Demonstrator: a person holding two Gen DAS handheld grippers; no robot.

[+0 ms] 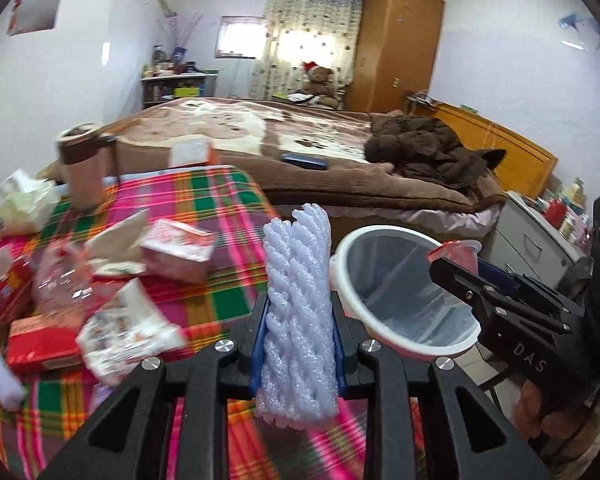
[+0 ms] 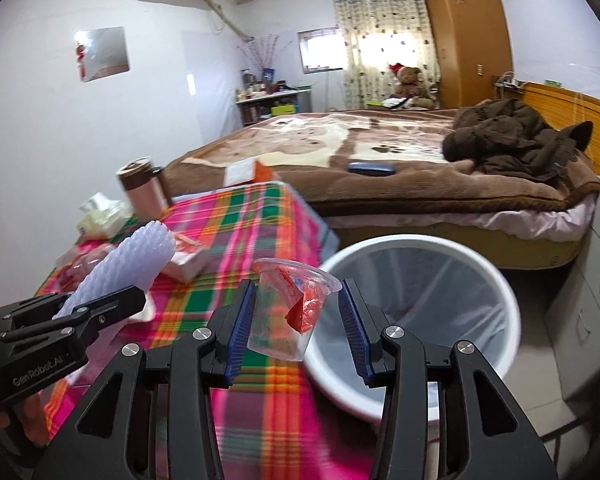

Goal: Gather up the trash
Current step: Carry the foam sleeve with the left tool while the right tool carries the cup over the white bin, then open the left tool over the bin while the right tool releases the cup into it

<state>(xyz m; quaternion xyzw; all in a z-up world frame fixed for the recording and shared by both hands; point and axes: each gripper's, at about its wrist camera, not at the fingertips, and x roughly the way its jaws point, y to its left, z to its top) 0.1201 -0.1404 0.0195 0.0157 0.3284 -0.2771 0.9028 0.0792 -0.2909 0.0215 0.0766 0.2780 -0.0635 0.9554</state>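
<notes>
My left gripper is shut on a white foam net sleeve, held upright over the plaid tablecloth's right edge; the sleeve also shows in the right wrist view. My right gripper has its jaws wide apart around a clear plastic cup with a red wrapper inside; the cup leans against the left pad and sits clear of the right one, beside the white trash bin. In the left wrist view the bin is just right of the sleeve, with the right gripper over its far rim.
The plaid table carries red boxes, wrappers, a tissue pack and a brown thermos. A bed with a brown coat lies behind. Grey drawers stand right of the bin.
</notes>
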